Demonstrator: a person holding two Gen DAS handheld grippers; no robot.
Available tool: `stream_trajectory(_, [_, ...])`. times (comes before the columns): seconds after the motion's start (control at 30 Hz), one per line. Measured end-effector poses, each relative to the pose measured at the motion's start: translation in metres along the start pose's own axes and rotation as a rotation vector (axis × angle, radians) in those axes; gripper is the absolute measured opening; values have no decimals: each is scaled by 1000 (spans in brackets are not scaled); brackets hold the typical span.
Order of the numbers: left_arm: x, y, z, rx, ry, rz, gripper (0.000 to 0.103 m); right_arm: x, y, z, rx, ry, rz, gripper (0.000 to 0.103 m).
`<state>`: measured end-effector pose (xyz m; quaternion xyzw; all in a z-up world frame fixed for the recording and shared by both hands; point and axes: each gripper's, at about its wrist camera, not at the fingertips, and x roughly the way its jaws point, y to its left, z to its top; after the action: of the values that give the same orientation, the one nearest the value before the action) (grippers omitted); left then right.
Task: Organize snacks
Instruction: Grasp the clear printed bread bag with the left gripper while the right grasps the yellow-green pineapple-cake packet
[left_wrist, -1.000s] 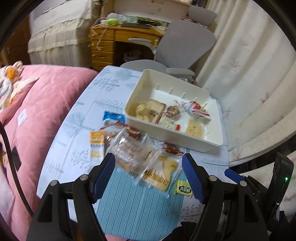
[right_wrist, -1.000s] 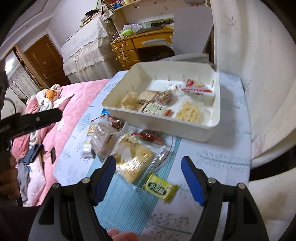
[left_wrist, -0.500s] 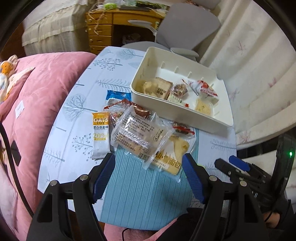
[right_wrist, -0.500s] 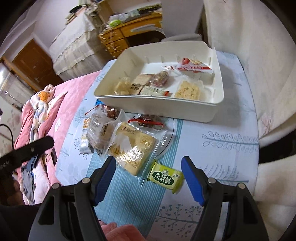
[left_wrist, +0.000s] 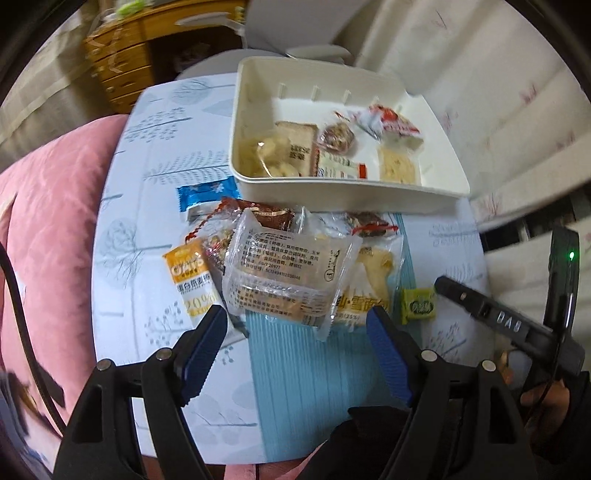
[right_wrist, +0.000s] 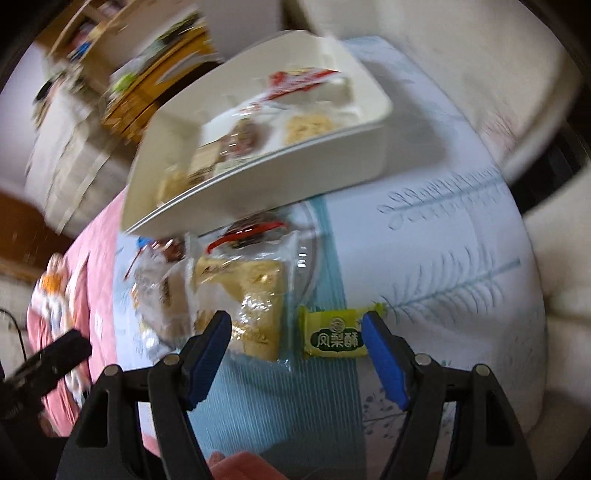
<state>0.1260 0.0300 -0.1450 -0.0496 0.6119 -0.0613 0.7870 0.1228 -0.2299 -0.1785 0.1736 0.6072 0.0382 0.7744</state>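
Note:
A white bin (left_wrist: 424, 195) at the table's far side holds several wrapped snacks; it also shows in the right wrist view (right_wrist: 258, 192). In front of it lies a pile of snacks: a clear-wrapped cake (left_wrist: 288, 273), an orange oat bar (left_wrist: 192, 277), a yellow bread pack (left_wrist: 365, 291) and a small green pineapple cake (left_wrist: 419, 306). My left gripper (left_wrist: 297, 325) is open just short of the clear-wrapped cake. My right gripper (right_wrist: 297, 328) is open, low over the green pineapple cake (right_wrist: 336, 334) and the bread pack (right_wrist: 255, 299).
The table (left_wrist: 147, 177) has a pale tree-print cloth and a blue striped mat (left_wrist: 295, 369). A pink bed (left_wrist: 44, 229) lies left. A wooden desk (left_wrist: 122, 66) and grey chair stand behind. Curtains (left_wrist: 498, 92) hang at the right.
Both grippers have moved down and forward toward the snack pile. The right gripper has tilted and come close over the green pineapple cake. Both stay open.

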Motion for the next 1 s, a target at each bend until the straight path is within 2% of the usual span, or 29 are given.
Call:
stream_trajectory(0.27, [43, 13, 18, 133, 121, -48, 81, 6, -18, -27, 241, -69, -125, 73])
stream_trajectory(0.5, [89, 25, 30, 105, 243, -62, 82, 19, -21, -56, 343, -118, -198, 73])
stream_trajectory(0.53, [97, 27, 31, 98, 264, -60, 82, 20, -20, -60, 339, -126, -208, 73])
stream_trajectory(0.63, [107, 30, 34, 77, 283, -83, 92, 22, -15, -65, 295, -138, -228, 73])
stream_trajectory(0.73, [119, 25, 36, 70, 308, -93, 95, 25, -10, -64, 220, -153, -247, 73])
stream_trajectory(1.0, [137, 20, 36, 22, 336, -47, 103, 47, 4, -50, 6, -112, -284, 74])
